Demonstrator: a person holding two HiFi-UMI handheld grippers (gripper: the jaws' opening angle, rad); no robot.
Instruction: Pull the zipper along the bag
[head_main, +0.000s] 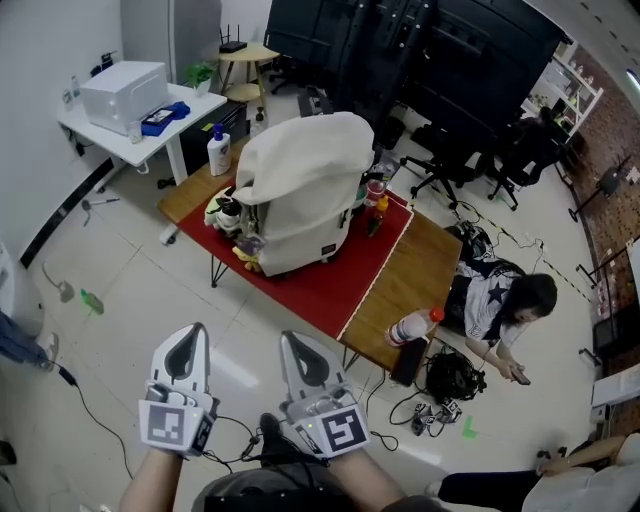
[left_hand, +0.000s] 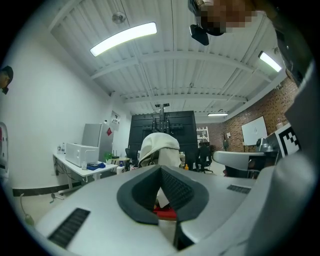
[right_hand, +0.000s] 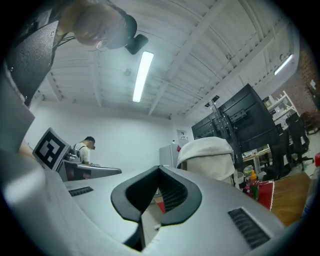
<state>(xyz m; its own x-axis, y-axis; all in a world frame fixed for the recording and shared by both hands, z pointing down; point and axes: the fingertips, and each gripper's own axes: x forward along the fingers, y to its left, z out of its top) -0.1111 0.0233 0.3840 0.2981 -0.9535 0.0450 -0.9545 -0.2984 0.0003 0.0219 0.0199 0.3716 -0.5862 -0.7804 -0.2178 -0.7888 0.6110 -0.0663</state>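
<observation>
A cream backpack (head_main: 305, 190) stands upright on a red mat (head_main: 330, 275) on the low wooden table (head_main: 410, 290). Its zipper is too small to make out. Both grippers are held low and close to the person's body, well short of the table and apart from the bag. My left gripper (head_main: 190, 335) is shut with nothing in it. My right gripper (head_main: 298, 345) is shut and empty too. In the left gripper view the backpack (left_hand: 160, 147) shows far off above the closed left gripper (left_hand: 161, 172). In the right gripper view the backpack (right_hand: 207, 157) sits beyond the closed right gripper (right_hand: 159, 172).
Small toys (head_main: 228, 212) and a white pump bottle (head_main: 219, 150) sit left of the bag, sauce bottles (head_main: 375, 205) to its right. A red-capped bottle (head_main: 412, 326) lies at the table's near corner. A person (head_main: 500, 310) sits on the floor at right. Cables (head_main: 440, 410) trail nearby.
</observation>
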